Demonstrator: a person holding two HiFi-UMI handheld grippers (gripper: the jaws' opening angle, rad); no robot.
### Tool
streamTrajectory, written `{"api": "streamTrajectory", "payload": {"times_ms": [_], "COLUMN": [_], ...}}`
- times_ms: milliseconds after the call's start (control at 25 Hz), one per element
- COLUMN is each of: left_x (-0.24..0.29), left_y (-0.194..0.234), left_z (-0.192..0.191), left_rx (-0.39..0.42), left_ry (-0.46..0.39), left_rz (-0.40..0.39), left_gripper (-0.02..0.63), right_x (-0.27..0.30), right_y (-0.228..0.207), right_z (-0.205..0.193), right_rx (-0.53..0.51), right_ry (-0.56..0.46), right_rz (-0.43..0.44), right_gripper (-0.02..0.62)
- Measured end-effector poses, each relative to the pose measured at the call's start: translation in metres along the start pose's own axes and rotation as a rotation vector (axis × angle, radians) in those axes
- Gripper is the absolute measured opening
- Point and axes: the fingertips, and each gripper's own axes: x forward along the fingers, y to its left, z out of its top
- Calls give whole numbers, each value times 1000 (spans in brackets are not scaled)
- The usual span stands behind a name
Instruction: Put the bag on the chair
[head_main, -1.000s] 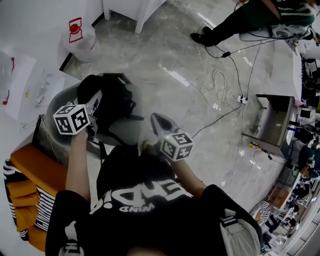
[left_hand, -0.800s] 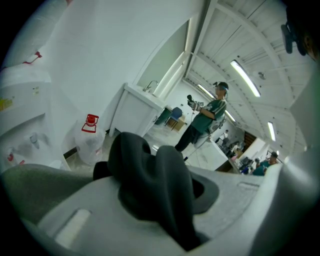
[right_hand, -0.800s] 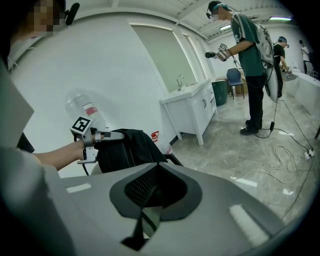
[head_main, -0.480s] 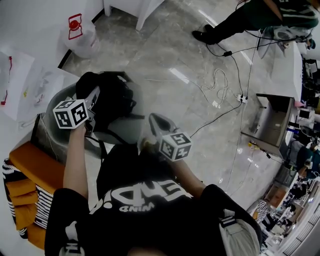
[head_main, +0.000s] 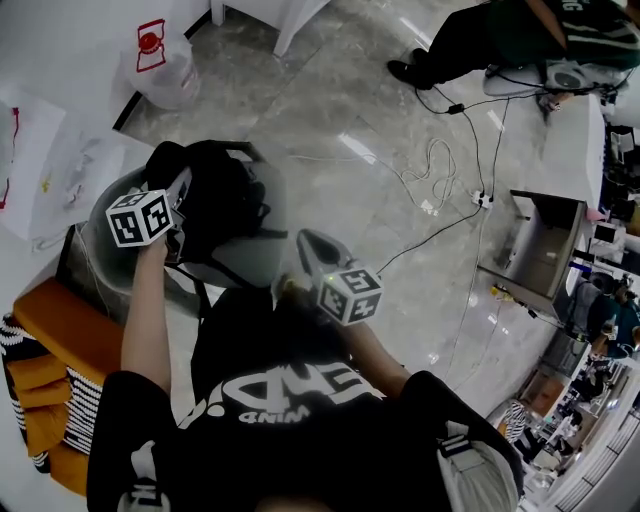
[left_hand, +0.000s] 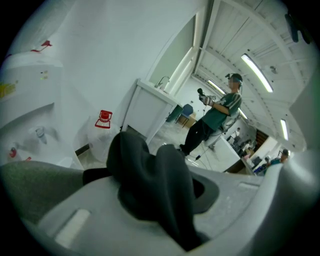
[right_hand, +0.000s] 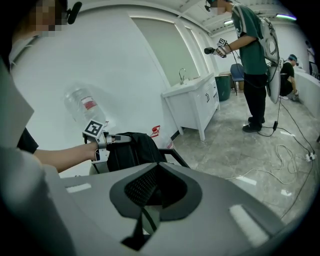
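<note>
A black bag (head_main: 222, 200) is over the round seat of a grey chair (head_main: 238, 268). My left gripper (head_main: 183, 192) is shut on a fold of black fabric at the bag's top (left_hand: 145, 175), which bulges out between the jaws. From the right gripper view the bag (right_hand: 134, 149) stands upright with the left gripper (right_hand: 111, 139) at its upper edge. The view does not show whether its bottom rests on the seat. My right gripper (head_main: 309, 241) hovers just right of the chair, jaws together (right_hand: 159, 192), holding nothing I can make out.
A water jug (head_main: 156, 64) with a red label stands by the wall. An orange cushioned seat (head_main: 62, 338) is at the left. Cables (head_main: 440, 172) trail across the marble floor. A person (right_hand: 251, 60) stands near a white sink cabinet (right_hand: 192, 107).
My left gripper and the bag have shifted slightly away from me, further over the chair. The right gripper has hardly moved.
</note>
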Motion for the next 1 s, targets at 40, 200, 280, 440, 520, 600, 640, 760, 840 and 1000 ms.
{"api": "streamTrajectory", "payload": {"times_ms": [40,200,280,440,520,600,640,760,840,1000], "left_x": [2,4,4,2,0,-1,-1,-2,-3,-7], "left_y": [6,21,25,27,28,26,25,21,20,18], "left_z": [-2,-10,-13,-18,-21,-24,-25,-29,-31,-36], "left_rx": [-9,-33,-34,-42,-37,-24,-17,4,10,18], "left_ry": [0,3,5,13,20,33,40,61,70,92], "left_rz": [7,28,34,22,20,20,21,27,39,74], "left_gripper": [71,72,74,83,91,106,120,162,191,261], "right_x": [2,6,8,11,12,12,11,8,6,0], "right_y": [-1,-3,-3,2,4,6,7,8,9,9], "right_z": [-1,-2,-3,-4,-4,-4,-4,-3,-1,0], "right_rx": [0,2,2,-1,-2,-5,-6,-9,-12,-17], "right_ry": [3,12,17,22,23,22,21,16,12,3], "right_rz": [-1,-4,-2,7,12,16,18,21,22,28], "right_gripper": [2,2,2,2,2,2,2,2,2,2]}}
